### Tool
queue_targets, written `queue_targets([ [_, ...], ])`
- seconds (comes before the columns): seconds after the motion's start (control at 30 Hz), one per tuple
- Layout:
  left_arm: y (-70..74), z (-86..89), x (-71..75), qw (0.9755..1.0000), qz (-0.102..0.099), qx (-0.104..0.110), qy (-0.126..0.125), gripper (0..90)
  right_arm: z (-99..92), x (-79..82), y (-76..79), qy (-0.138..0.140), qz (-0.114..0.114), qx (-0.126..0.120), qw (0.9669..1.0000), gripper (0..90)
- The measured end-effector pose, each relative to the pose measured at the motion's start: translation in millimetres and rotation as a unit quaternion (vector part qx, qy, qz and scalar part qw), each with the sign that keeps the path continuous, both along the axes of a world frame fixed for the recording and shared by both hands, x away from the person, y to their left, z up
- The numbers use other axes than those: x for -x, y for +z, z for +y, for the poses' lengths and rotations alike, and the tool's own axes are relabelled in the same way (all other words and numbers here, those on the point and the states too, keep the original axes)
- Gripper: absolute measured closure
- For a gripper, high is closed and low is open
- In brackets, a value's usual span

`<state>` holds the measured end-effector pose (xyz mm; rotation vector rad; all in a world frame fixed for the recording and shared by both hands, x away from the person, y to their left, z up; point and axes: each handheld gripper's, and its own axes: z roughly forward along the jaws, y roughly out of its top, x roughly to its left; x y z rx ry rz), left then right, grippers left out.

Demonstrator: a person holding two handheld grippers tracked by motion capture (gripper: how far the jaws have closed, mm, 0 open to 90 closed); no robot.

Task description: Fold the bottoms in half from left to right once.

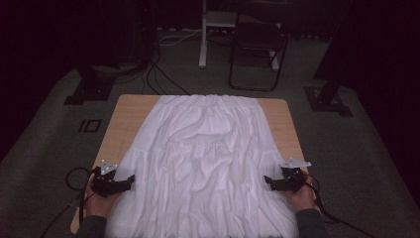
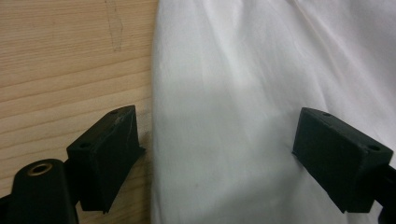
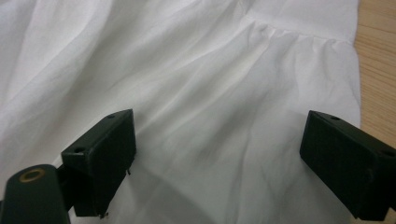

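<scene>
White skirt point(image 1: 205, 163) spread flat across the wooden table point(image 1: 126, 116), waistband at 12 o'clock. Left gripper point(image 1: 130, 179) at 8 o'clock and right gripper point(image 1: 267, 181) at 4 o'clock, jaws spread and grasping nothing, flank its side edges, apparently poised to pinch them.

— Where does the high view sit?
— Above the table's point(image 1: 126, 111) near edge, facing forward and down

— And the gripper views?
— Close over its left and right edges, both sharing the white skirt point(image 1: 203, 158) point(image 2: 224, 93) point(image 3: 187, 93) with it
</scene>
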<state>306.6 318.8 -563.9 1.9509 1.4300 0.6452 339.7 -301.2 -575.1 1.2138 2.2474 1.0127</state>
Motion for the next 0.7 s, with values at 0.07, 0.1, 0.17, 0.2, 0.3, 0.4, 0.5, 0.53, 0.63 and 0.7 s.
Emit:
queue_targets([
  [0.07,-0.1,0.1,0.2,1.0000,-0.002,0.001,0.002,16.6,0.1,0.2,0.0,-0.003,0.000,0.000,1.0000,11.1],
  [0.1,0.0,0.4,0.4,1.0000,-0.003,0.002,0.005,16.6,0.2,0.4,0.1,-0.006,-0.001,0.000,1.0000,11.5],
  [0.17,3.1,1.1,3.7,0.9999,0.001,0.004,0.015,24.1,0.3,1.5,0.3,-0.013,-0.003,-0.002,0.9999,14.5],
  [0.2,5.3,1.0,6.0,0.9998,0.000,0.004,0.017,30.8,0.3,2.1,0.3,-0.016,-0.004,-0.003,0.9999,15.3],
  [0.3,15.3,1.7,16.3,0.9994,-0.025,0.024,0.006,29.2,0.7,2.9,0.3,-0.019,-0.005,-0.003,0.9998,15.6],
  [0.4,17.7,-1.2,27.3,0.9996,-0.017,0.023,-0.005,20.4,0.7,3.2,0.2,-0.019,-0.005,-0.003,0.9998,15.7],
  [0.5,14.4,-3.7,33.9,1.0000,-0.004,0.006,0.000,13.4,0.6,3.7,0.2,-0.020,-0.004,-0.003,0.9998,15.6],
  [0.53,11.7,-4.2,38.8,0.9999,0.006,-0.009,0.006,10.7,0.4,4.2,0.2,-0.019,-0.005,-0.003,0.9998,15.6],
  [0.63,8.9,-3.3,45.7,0.9993,0.008,-0.026,0.027,5.1,0.3,4.3,0.2,-0.019,-0.005,-0.003,0.9998,15.6],
  [0.7,6.5,0.1,49.6,0.9988,0.016,-0.031,0.033,2.2,0.3,4.3,0.2,-0.019,-0.005,-0.003,0.9998,15.6],
])
